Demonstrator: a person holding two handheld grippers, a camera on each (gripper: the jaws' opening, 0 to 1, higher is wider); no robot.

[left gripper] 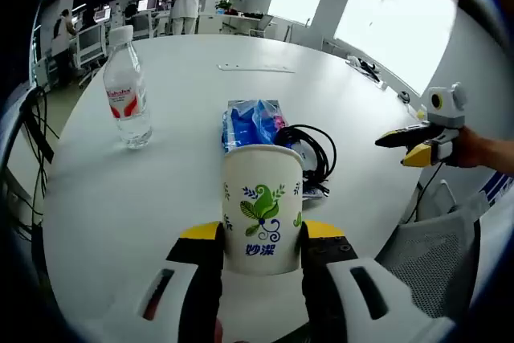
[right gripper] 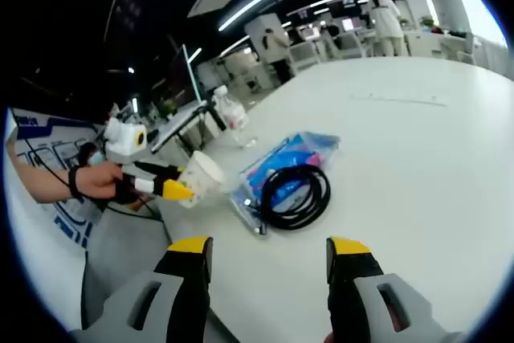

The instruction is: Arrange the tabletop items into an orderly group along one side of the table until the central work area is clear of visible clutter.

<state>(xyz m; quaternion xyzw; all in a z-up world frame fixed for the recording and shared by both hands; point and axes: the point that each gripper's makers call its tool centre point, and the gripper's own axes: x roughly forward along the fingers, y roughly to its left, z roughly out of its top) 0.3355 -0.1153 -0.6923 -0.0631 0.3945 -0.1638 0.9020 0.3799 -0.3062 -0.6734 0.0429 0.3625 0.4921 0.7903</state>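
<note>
White round table point(left gripper: 161, 198). Left gripper point(left gripper: 261, 238): jaws closed on paper cup point(left gripper: 263, 206), upright near table edge. Right gripper point(right gripper: 269, 251): jaws wide apart, holding nothing. Behind cup: blue packet point(left gripper: 250, 122), black coiled cable point(left gripper: 315, 150) seemingly resting partly on it. Water bottle point(left gripper: 127, 90) upright, apart.

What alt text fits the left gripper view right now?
The left gripper clamps a paper cup on a white table. Behind the cup lie a blue packet and a coiled black cable, with a water bottle standing at left; the right gripper hovers at right.
</note>
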